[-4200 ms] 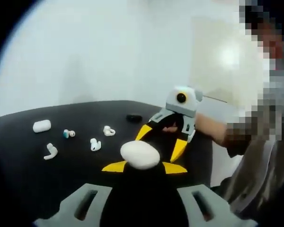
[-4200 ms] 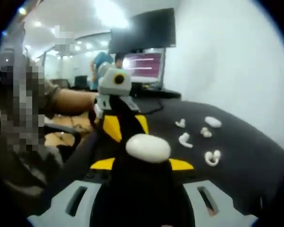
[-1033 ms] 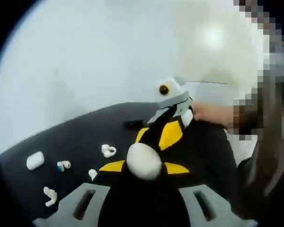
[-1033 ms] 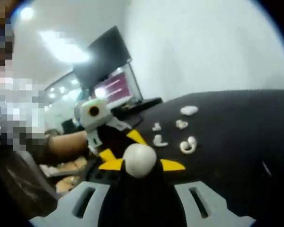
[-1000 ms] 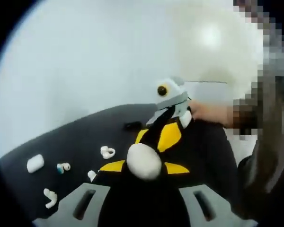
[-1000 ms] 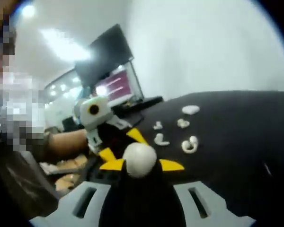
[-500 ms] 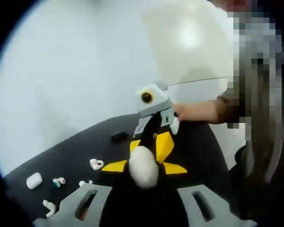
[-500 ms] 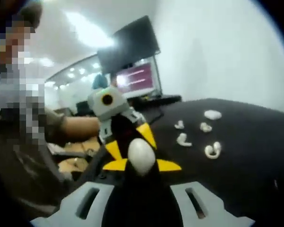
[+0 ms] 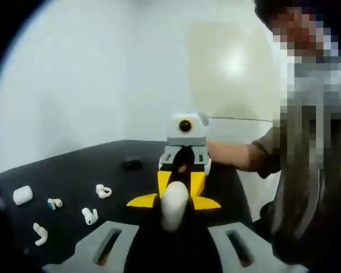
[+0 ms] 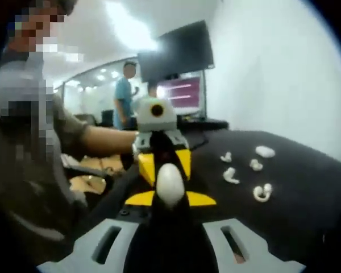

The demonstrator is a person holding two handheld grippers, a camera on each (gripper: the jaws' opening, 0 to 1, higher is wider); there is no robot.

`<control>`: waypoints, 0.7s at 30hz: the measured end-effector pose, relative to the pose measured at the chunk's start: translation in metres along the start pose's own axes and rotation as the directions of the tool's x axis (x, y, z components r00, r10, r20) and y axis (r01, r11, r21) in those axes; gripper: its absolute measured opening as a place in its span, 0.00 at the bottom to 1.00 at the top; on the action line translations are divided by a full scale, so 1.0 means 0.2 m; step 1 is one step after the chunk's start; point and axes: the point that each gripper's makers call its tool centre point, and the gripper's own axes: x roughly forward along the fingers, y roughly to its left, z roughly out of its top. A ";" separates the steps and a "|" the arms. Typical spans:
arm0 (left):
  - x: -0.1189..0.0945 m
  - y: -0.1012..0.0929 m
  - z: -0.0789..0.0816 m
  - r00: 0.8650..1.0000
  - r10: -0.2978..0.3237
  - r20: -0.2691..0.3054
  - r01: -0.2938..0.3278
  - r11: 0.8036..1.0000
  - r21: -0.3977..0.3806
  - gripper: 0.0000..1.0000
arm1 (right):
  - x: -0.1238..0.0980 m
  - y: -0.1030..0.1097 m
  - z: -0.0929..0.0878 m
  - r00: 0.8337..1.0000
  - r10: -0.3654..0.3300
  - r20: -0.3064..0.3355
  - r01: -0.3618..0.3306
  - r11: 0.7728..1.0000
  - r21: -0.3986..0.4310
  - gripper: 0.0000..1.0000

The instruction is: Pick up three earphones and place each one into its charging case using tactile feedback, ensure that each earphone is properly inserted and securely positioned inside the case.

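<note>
Grippers are held facing each other above a black table; between them a white charging case is gripped, pinched from one side by the left gripper and from the other by the right gripper, both with yellow-tipped fingers pressed onto it; three white earphones and a small white case are seen lying on the table, well left of the left gripper's fingers, apart from one another
</note>
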 end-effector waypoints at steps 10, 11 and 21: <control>0.01 -0.01 -0.01 1.000 0.015 -0.017 -0.016 1.000 -0.006 0.17 | 0.05 0.00 -0.05 0.996 -0.042 -0.083 0.034 0.994 -0.100 0.22; 0.02 -0.02 -0.01 1.000 0.015 -0.018 -0.015 1.000 -0.008 0.17 | 0.05 0.01 -0.05 0.996 -0.042 -0.083 0.032 0.993 -0.110 0.22; 0.03 -0.04 -0.02 1.000 0.024 -0.009 -0.023 0.999 0.029 0.18 | 0.04 0.01 -0.05 0.997 -0.035 -0.075 0.027 0.993 -0.111 0.22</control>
